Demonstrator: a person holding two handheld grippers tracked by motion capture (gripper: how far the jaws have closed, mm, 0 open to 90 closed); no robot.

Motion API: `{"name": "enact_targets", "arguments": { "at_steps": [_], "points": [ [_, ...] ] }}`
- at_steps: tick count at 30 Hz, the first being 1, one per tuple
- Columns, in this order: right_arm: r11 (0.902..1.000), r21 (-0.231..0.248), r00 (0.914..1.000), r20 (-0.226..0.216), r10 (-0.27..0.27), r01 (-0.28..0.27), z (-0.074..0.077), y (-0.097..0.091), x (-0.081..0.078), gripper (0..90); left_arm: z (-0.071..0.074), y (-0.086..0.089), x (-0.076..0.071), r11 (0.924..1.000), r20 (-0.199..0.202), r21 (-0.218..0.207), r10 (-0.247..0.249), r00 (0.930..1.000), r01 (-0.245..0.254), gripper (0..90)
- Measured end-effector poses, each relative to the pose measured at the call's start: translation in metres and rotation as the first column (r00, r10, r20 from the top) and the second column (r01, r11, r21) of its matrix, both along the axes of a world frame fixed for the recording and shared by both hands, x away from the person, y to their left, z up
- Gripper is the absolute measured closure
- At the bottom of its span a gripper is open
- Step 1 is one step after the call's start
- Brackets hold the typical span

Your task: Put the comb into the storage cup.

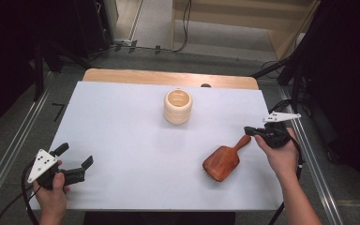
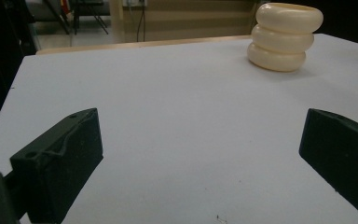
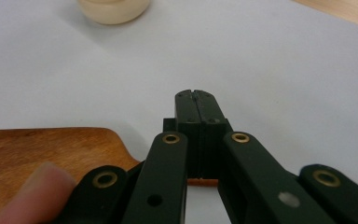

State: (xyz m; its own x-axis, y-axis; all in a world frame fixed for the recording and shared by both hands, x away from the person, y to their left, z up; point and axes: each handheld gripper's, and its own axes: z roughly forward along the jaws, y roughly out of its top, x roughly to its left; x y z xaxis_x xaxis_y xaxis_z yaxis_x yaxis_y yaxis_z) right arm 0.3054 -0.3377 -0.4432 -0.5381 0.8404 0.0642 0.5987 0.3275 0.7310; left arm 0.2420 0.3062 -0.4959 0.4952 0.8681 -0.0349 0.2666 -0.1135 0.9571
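Note:
A wooden paddle hairbrush (image 1: 221,163) lies on the white sheet at the right, bristles down, its handle pointing up-right. My right gripper (image 1: 249,130) hovers just over the handle's end with both jaws pressed together and nothing between their tips. In the right gripper view the shut right gripper (image 3: 196,98) points across the sheet, and the hairbrush (image 3: 42,154) lies to its left, with a strip of the handle passing underneath. My left gripper (image 1: 77,157) rests open near the front left corner. A cream ribbed cup (image 1: 178,107) stands upright at the back middle. The left gripper view shows the cup (image 2: 284,37) far beyond the open left gripper (image 2: 200,135).
The white sheet (image 1: 122,131) covers a wooden table (image 1: 168,77) whose far strip stays bare. Metal rails run along both sides of the table. Cables and dark stands lie on the floor beyond the far edge.

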Motion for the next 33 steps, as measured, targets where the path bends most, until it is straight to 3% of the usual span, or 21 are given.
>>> {"name": "enact_targets", "arguments": {
  "at_steps": [3,9,11,20,25,33],
  "points": [
    [0.9986,-0.053,0.9997,-0.023,-0.008,0.007,-0.001,0.004,0.009,87.9,0.0,0.0,0.0,1.0,0.002,-0.001,0.0,1.0,0.0,0.0],
    [0.994,-0.109,0.9952,-0.095,-0.023,0.013,-0.007,0.008,0.03,88.0,0.0,0.0,0.0,1.0,-0.001,0.001,-0.003,1.0,0.003,0.0],
    [0.9937,-0.112,0.9924,-0.121,-0.025,0.011,-0.009,0.007,0.036,88.0,0.0,0.0,0.0,1.0,0.0,0.003,-0.001,1.0,0.001,0.0],
    [0.9899,-0.14,0.988,-0.147,-0.047,0.026,-0.02,0.003,0.049,88.0,0.0,-0.001,0.0,1.0,0.001,0.004,0.0,1.0,0.0,0.0],
    [0.9914,-0.126,0.979,-0.195,-0.06,0.036,-0.028,-0.004,0.055,88.0,0.0,-0.001,0.0,1.0,0.002,0.005,-0.005,1.0,0.005,0.0],
    [0.9888,-0.142,0.9661,-0.245,-0.082,0.048,-0.039,-0.01,0.062,88.0,0.0,0.0,0.0,1.0,0.005,0.001,-0.009,0.9999,0.009,0.0]
  ]
}}
